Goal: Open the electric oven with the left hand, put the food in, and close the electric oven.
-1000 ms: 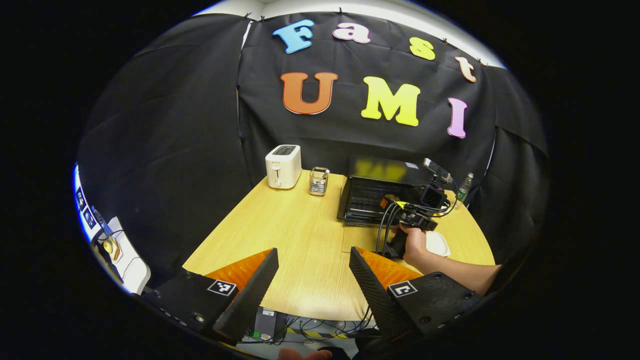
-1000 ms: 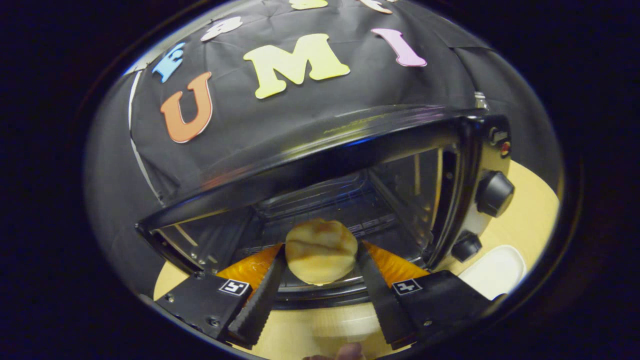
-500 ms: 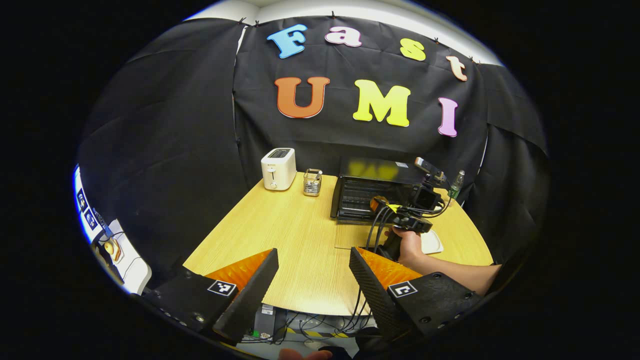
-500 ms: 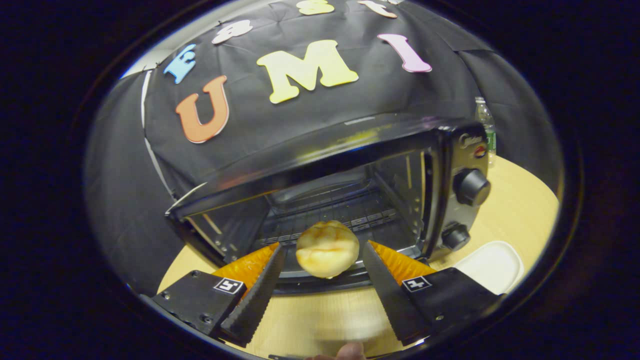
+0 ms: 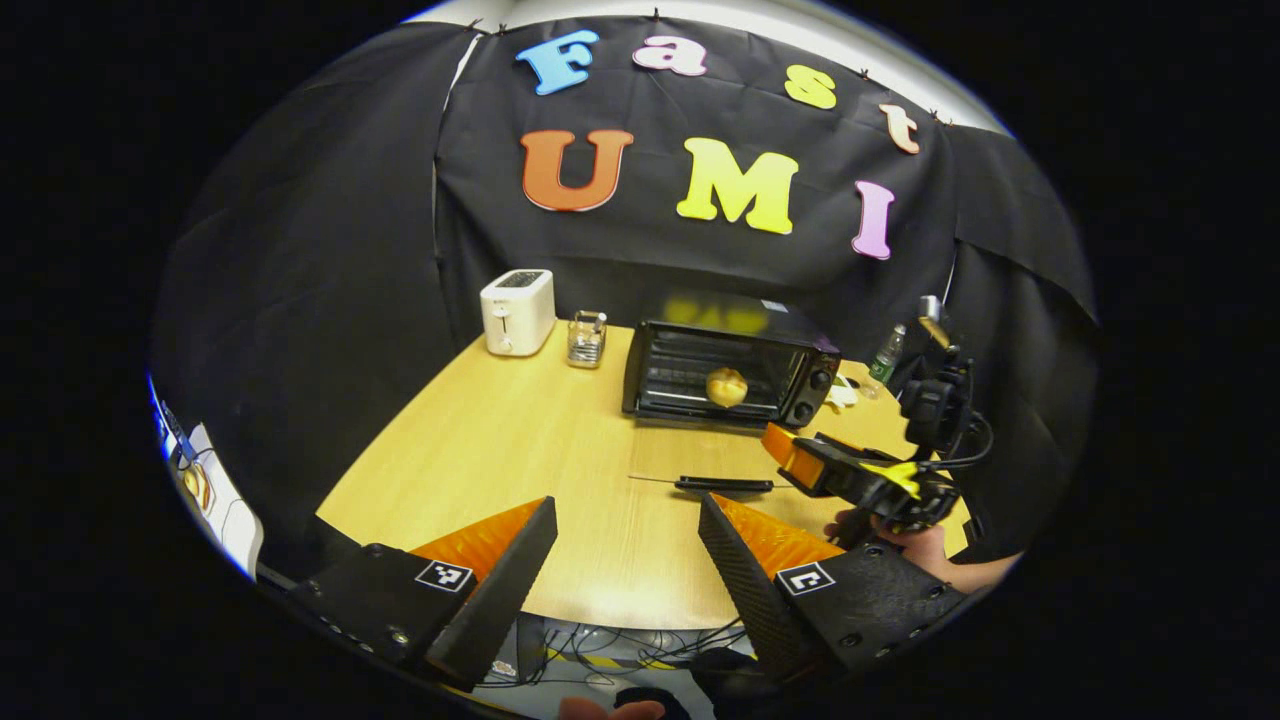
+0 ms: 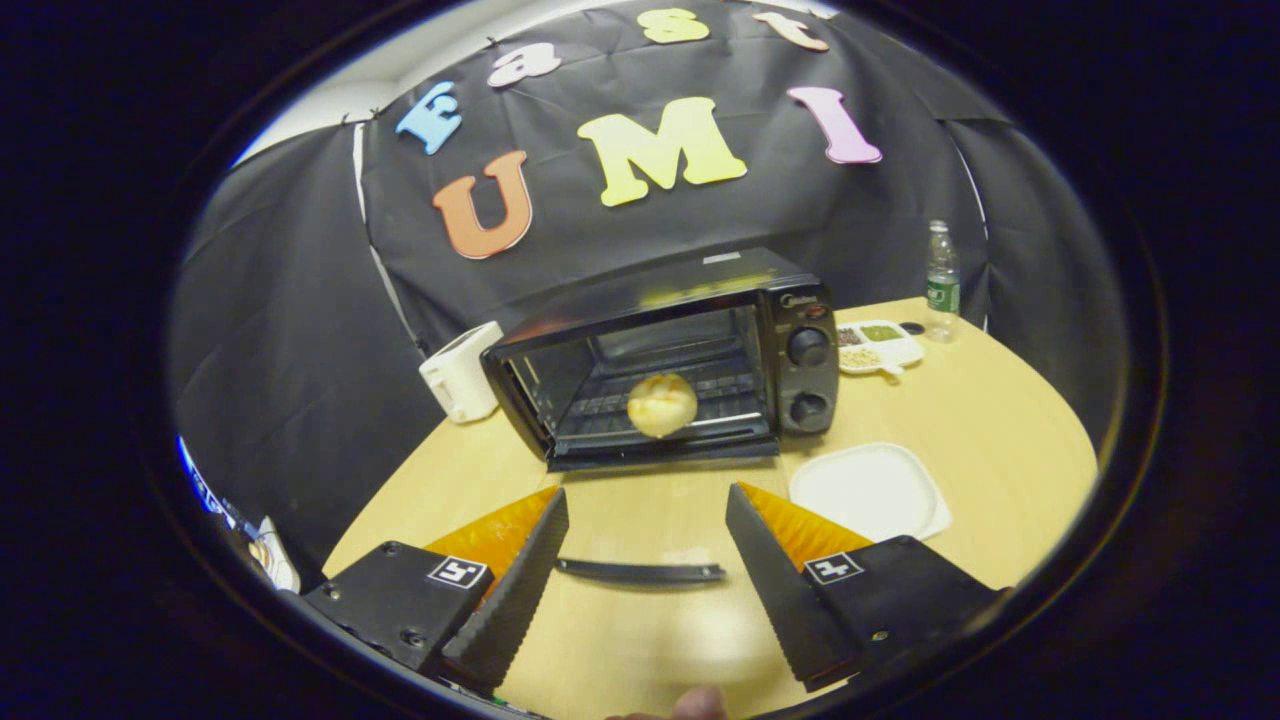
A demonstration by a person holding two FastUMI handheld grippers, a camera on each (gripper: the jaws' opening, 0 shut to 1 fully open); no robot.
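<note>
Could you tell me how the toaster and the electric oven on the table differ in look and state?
The toaster is white, upright and empty-slotted on top; the electric oven is black, wider and lower. The toaster has no door, while the oven stands open with a bread roll inside. Both sit at the table's far edge, by the black cloth.

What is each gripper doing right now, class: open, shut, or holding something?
Left gripper: open, holding nothing.
Right gripper: open, holding nothing; the bun sits in the oven.
</note>
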